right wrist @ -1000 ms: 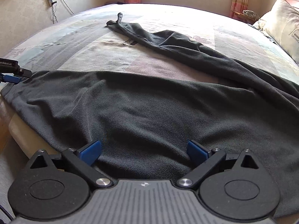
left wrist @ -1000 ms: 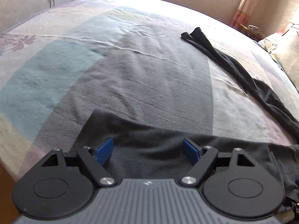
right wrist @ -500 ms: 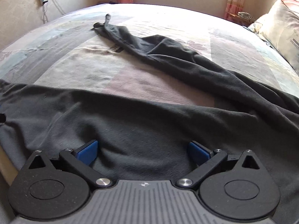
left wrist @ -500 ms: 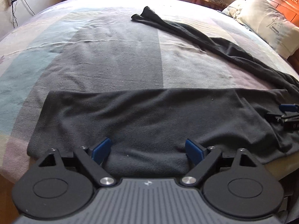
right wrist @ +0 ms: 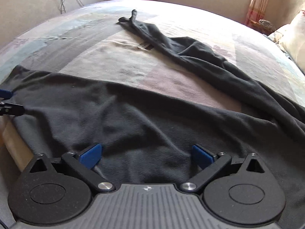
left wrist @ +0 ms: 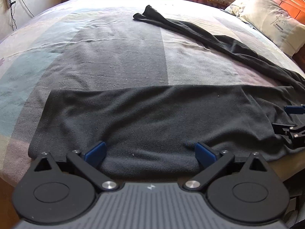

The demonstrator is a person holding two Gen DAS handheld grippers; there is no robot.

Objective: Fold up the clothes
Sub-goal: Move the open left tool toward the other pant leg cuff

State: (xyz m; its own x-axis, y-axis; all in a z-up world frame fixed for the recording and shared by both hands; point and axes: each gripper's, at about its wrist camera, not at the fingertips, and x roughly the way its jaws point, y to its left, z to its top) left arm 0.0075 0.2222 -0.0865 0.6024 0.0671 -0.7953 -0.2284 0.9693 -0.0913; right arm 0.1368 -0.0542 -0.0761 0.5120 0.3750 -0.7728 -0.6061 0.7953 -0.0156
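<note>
While the dark trousers [left wrist: 148,118] lie spread across the patchwork bedspread [left wrist: 118,57], we hover both grippers over their near edge at the foot of the bed. Our left gripper [left wrist: 150,152] has its jaws opening, the blue pads [left wrist: 95,151] standing wide apart on either side of a fold of the cloth without pressing on it. Our right gripper [right wrist: 145,155] is likewise spread wide, pads clear of the fabric beneath, gripping nothing. In the left view, the right gripper's fingers show at the right edge, over the trousers.

One trouser leg lies flat and crosswise along the near edge of the bed, under both grippers. The other leg [right wrist: 200,61] runs away on a slant toward the far side, narrow and rumpled, its cuff [right wrist: 131,18] ending near the middle of the bed. A pillow [left wrist: 270,24] rests at the right end by a wooden headboard [left wrist: 286,2], well apart from the trousers.
</note>
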